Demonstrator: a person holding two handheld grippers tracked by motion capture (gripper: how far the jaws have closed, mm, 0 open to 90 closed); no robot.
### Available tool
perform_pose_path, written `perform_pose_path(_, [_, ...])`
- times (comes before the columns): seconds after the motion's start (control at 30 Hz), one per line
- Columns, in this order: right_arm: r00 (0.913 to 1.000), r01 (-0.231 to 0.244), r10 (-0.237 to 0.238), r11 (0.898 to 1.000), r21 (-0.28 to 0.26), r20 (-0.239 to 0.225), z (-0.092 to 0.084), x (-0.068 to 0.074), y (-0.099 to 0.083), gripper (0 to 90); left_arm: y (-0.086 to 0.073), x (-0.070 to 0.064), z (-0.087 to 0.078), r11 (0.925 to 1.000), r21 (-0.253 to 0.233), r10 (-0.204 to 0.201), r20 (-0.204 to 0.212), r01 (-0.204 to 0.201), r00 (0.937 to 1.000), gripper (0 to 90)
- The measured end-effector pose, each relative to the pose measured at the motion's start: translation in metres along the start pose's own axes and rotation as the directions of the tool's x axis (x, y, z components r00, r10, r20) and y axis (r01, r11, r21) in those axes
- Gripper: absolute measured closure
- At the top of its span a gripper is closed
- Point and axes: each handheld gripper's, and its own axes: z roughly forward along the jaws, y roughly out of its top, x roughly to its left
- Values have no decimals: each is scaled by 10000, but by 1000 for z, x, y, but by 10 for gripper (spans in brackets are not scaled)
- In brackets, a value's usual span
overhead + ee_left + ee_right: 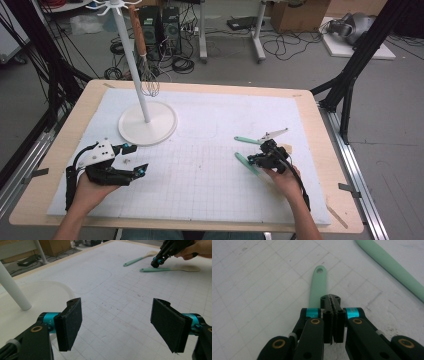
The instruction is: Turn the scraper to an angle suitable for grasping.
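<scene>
My right gripper [333, 305]: jaws pressed together, tips down on the mint handle of the near spatula [318, 287]. I cannot tell whether the handle is pinched between them or lies just under them.
My left gripper [117, 325]: jaws wide apart, nothing between them, resting near the left edge of the table [320, 131].
Near spatula, place: towards the right edge of the table, handle end with its hanging hole pointing to the middle, pale blade to the right edge.
Second spatula [140, 258]: just beyond the first, near it but apart, closer to the far edge.
Right gripper view gives: the handle's hole and my closed tips on the handle behind it.
Left gripper view gives: both spatulas full length, blades included, and my right gripper's tip on the near one's handle.
High view gives: the white stand [142, 102] at the far left corner with a whisk [149, 80] hanging from it, well apart from both my grippers.
</scene>
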Motion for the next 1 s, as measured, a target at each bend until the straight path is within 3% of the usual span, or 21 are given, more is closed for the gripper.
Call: perform_pose_path(1.0, [9922, 777, -757, 9968, 160, -994, 7, 15, 4, 886, 0, 1, -1, 10000, -20, 36, -40, -36, 10000, 259])
